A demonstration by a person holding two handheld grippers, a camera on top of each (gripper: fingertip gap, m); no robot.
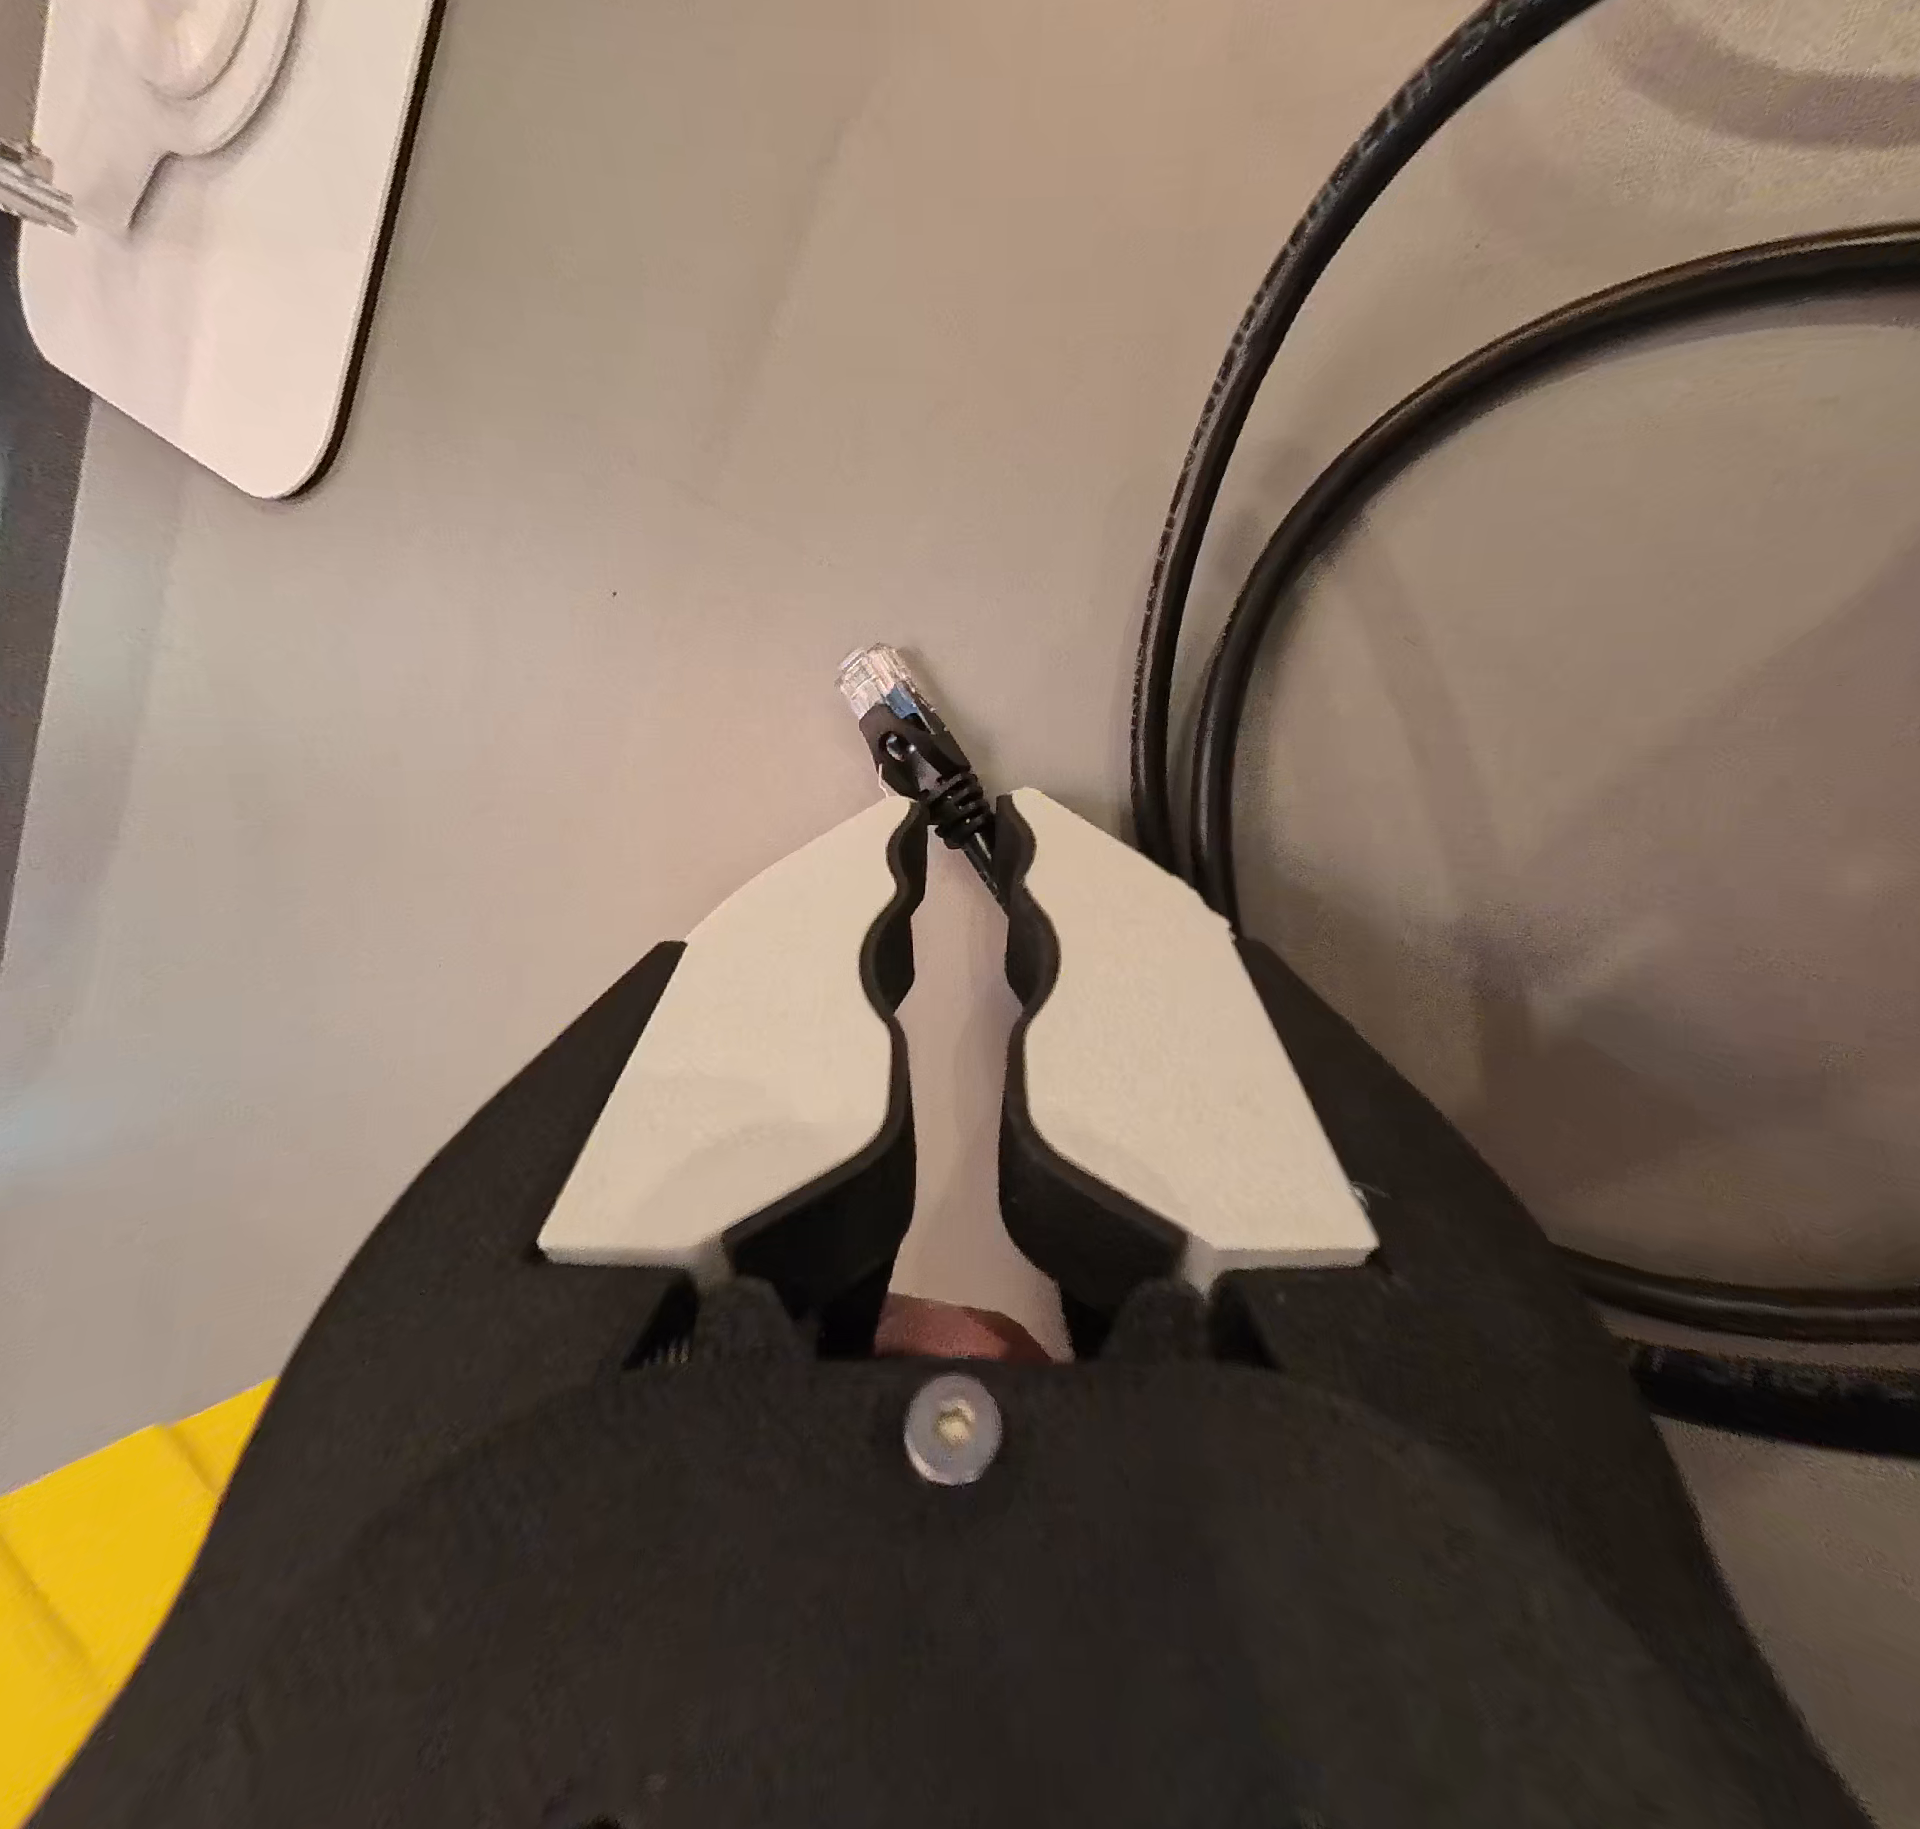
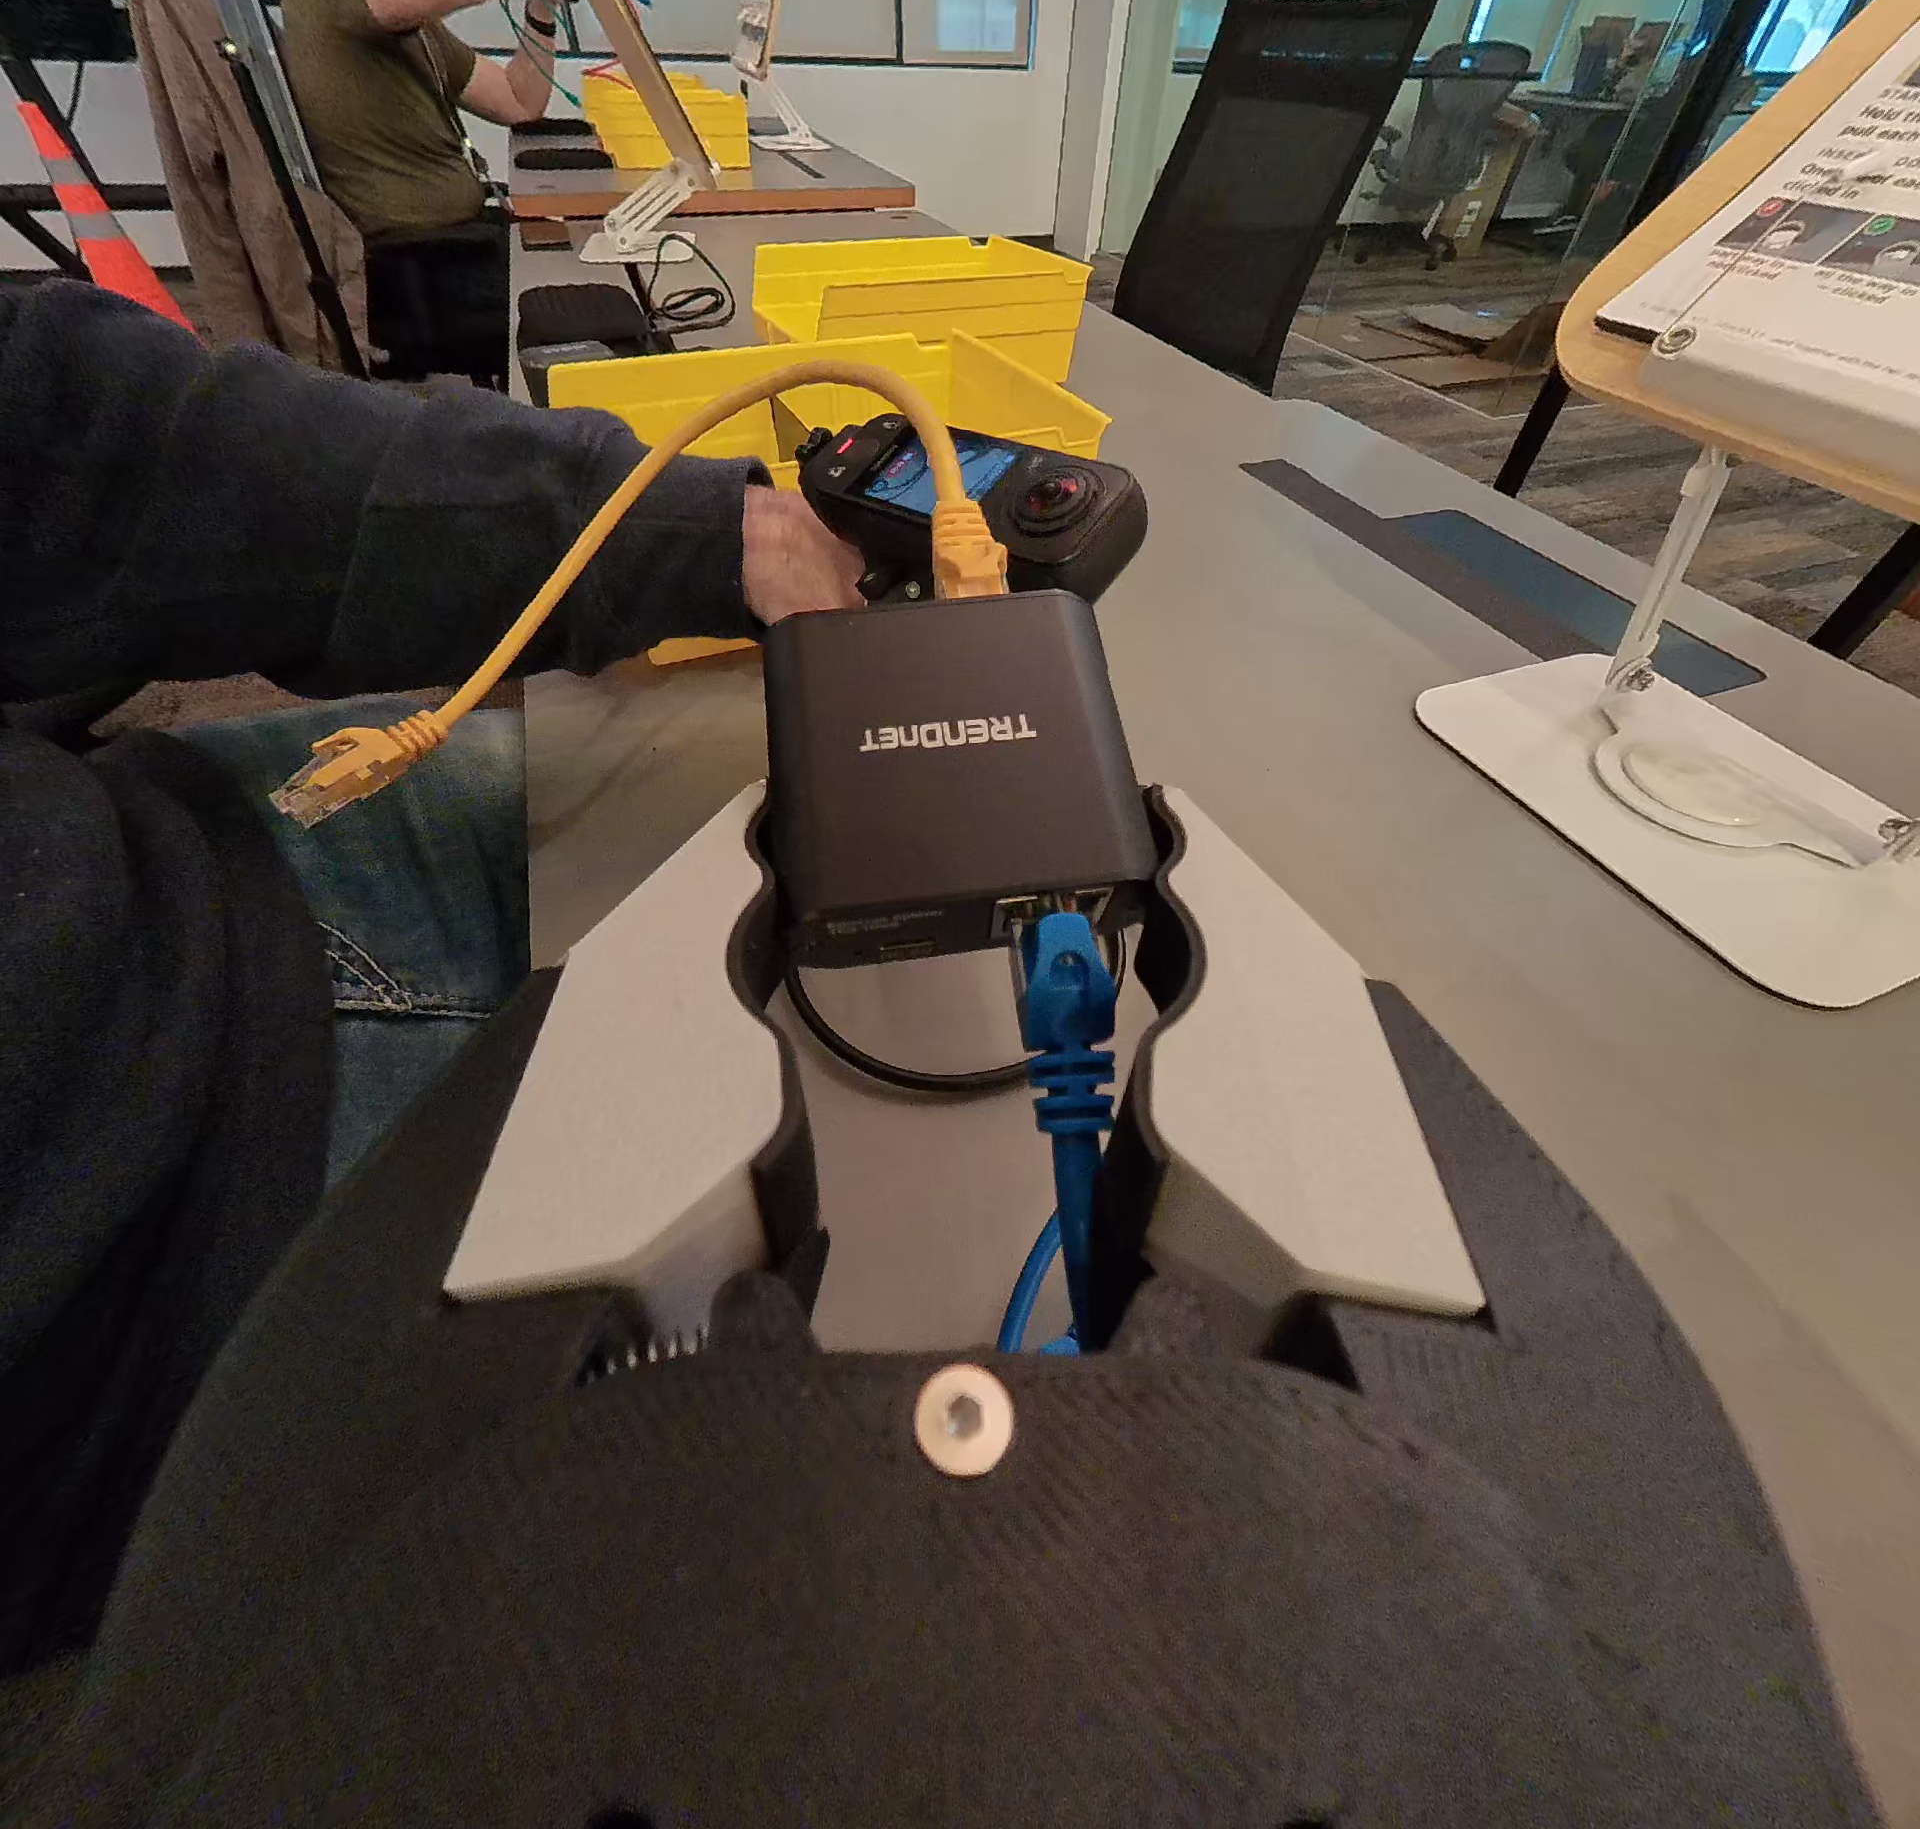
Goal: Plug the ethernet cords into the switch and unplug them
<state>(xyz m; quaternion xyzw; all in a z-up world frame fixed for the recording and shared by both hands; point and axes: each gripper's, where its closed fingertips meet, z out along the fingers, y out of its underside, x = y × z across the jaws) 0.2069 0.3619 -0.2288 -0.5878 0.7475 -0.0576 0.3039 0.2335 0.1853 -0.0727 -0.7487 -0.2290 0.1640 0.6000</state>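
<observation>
1. Right wrist view: the broad grey tabletop (image 2: 1403, 844) carries yellow plastic bins (image 2: 914, 325) and a white stand base (image 2: 1558, 771).
2. The right gripper (image 2: 961, 849) has its jaws clamped on the sides of the black box-shaped switch (image 2: 935, 751).
3. A blue ethernet cord (image 2: 1065, 1010) sits in a near-side port; a yellow ethernet cord (image 2: 623, 522) is plugged into the far side, its other plug (image 2: 338, 771) hanging free.
4. In the left wrist view, the left gripper (image 1: 961, 829) has its jaws nearly together, pinching the thin black ethernet cord (image 1: 956, 813) just behind its clear plug (image 1: 873, 683), above the tabletop, beside looped black cable (image 1: 1247, 636).
</observation>
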